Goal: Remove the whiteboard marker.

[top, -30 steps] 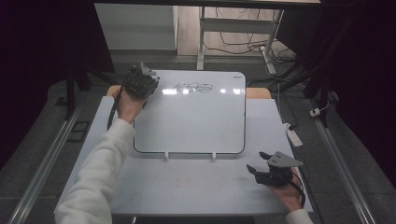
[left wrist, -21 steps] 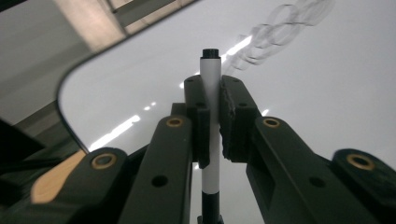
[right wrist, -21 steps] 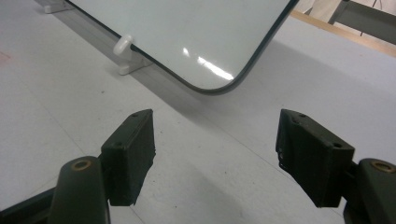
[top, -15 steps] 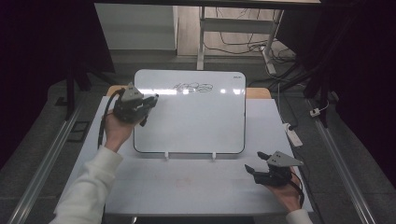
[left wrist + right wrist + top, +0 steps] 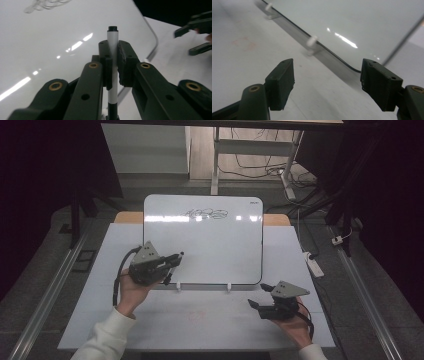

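A whiteboard (image 5: 210, 245) lies on the white table (image 5: 300, 320), with a black scribble (image 5: 205, 213) near its far edge. My left gripper (image 5: 170, 261) hovers over the board's near left corner, shut on a marker (image 5: 179, 255) with a white barrel and black end. In the left gripper view both pads clamp the marker (image 5: 113, 40), which points up across the whiteboard (image 5: 50, 37). My right gripper (image 5: 258, 296) stands open by the board's near right corner. Its jaws (image 5: 328, 65) are wide apart with nothing between them, facing the whiteboard (image 5: 362, 20).
Two small white clips (image 5: 178, 286) (image 5: 229, 287) stick out from the board's near edge. A faint red stain (image 5: 197, 316) marks the table in front. A white power strip (image 5: 313, 262) lies off the table's right side. Metal rails run along both sides.
My left gripper has carried the marker from the board's far left corner down to its near left corner. The right gripper has shifted slightly left.
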`<move>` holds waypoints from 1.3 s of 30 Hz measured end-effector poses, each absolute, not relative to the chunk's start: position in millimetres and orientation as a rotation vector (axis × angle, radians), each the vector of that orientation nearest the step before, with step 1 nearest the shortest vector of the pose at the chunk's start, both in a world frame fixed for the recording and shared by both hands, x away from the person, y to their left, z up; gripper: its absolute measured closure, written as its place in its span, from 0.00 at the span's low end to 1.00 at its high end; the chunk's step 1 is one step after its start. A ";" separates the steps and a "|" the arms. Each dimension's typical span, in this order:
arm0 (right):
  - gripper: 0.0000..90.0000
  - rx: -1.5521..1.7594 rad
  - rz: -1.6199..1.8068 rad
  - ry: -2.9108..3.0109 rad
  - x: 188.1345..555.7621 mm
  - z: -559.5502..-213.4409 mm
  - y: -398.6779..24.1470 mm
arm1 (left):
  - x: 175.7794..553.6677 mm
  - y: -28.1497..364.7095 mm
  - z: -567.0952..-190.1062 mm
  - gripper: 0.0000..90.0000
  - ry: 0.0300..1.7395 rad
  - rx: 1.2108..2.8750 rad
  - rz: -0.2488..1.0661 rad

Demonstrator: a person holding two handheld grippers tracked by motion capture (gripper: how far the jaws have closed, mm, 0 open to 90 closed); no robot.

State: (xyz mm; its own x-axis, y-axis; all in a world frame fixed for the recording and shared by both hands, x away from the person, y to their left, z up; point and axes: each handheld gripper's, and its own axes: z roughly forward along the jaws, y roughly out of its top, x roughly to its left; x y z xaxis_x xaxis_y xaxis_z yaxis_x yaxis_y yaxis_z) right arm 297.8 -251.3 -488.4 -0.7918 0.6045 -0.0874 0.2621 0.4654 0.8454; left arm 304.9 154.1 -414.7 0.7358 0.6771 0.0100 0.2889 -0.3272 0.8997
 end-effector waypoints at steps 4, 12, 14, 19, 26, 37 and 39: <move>0.30 0.700 1.272 2.364 294.8 -486.2 -233.0 | 301.9 132.8 -423.2 0.91 0.699 1.947 0.436; 0.32 0.727 1.384 2.395 289.4 -479.0 -207.3 | 300.7 91.8 -425.5 0.91 0.627 1.928 0.371; 0.33 0.728 1.403 2.407 289.9 -475.9 -194.2 | 300.7 82.4 -426.9 0.91 0.618 1.928 0.374; 0.37 0.738 1.420 2.423 290.6 -471.6 -177.1 | 302.1 64.9 -430.0 0.91 0.608 1.922 0.370; 0.47 0.831 1.431 2.432 297.1 -466.7 -155.5 | 299.2 36.9 -433.6 0.91 0.568 1.945 0.378; 0.79 1.014 1.409 2.452 303.9 -469.2 -152.8 | 296.0 21.3 -436.4 0.91 0.550 1.969 0.414; 0.82 1.046 1.412 2.453 305.6 -470.0 -154.9 | 295.5 20.0 -436.7 0.91 0.548 1.969 0.416</move>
State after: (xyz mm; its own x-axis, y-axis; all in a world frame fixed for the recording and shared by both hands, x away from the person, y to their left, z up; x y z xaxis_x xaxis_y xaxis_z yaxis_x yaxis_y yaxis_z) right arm 305.6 -154.9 -470.0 -0.7529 0.6194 0.2223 0.5034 0.3246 0.8008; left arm 295.5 20.0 -436.7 0.8374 0.5441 0.0523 0.1966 -0.3892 0.8999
